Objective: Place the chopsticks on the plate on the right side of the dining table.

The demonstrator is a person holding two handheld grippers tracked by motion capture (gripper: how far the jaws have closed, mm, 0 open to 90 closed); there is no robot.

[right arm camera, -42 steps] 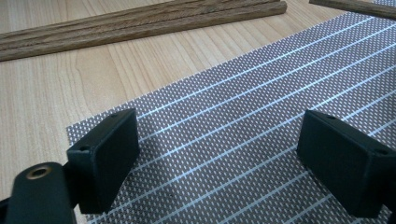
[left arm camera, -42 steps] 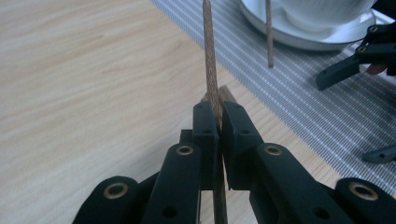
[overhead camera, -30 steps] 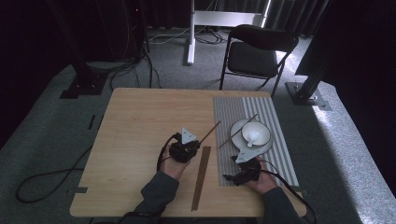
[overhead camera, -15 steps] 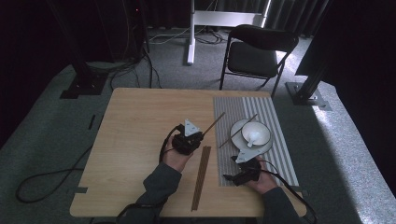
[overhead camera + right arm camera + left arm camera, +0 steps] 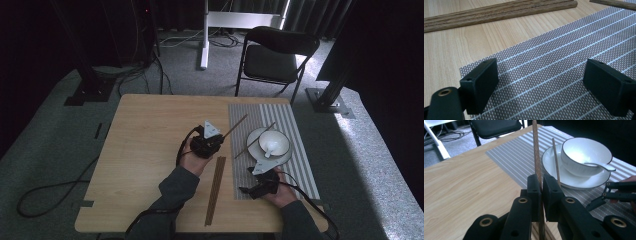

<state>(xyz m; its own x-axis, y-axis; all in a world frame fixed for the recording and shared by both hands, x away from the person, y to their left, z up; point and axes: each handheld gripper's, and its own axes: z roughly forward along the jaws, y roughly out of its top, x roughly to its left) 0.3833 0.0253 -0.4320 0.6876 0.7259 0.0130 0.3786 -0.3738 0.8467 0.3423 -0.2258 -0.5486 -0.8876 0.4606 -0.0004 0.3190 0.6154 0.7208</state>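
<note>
High view: left gripper, centre frame, clamps a chopstick slanting up-right over the striped mat; right gripper rests lower right.

Left gripper view: jaws pinched on the chopstick; second chopstick leans on the plate by the bowl, upper right.

Right gripper view: jaws wide, nothing between them, above the mat.

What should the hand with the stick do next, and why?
Probably carry the chopstick over to the plate and lay it beside the other chopstick that leans there. The left hand-held gripper is shut on it, lifted off the table, pointing toward the bowl.
</note>
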